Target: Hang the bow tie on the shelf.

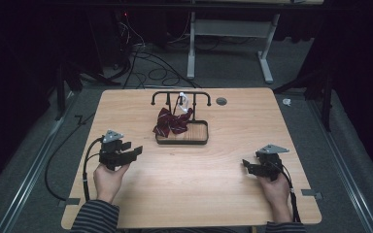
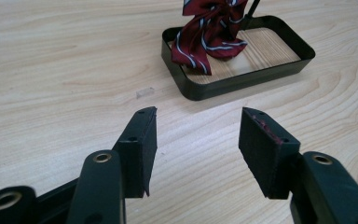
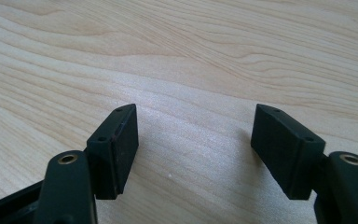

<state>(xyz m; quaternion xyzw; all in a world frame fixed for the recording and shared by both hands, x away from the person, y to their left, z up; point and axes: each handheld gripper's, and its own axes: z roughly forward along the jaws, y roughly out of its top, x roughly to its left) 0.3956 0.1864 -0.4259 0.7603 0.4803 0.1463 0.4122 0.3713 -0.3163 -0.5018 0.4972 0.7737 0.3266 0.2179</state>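
A dark red striped bow tie (image 1: 173, 121) hangs from a black rack (image 1: 180, 95) and droops into a black tray (image 1: 201, 139) with a wooden floor. In the left gripper view the tie (image 2: 209, 32) spills over the tray's near left corner (image 2: 200, 88). My left gripper (image 1: 135, 151) sits low over the table, left of the tray and pointing toward it, and it is open (image 2: 198, 114) with nothing between its pads. My right gripper (image 1: 245, 165) rests near the table's right side, well away from the tray. It too is open (image 3: 196, 109) over bare wood.
A small white piece (image 1: 183, 101) hangs on the rack beside the tie. A round grommet (image 1: 221, 101) is set in the table's far edge. A clear scrap of tape (image 2: 144, 92) lies left of the tray. Cables (image 1: 145, 68) and white table legs (image 1: 192, 48) stand beyond the table.
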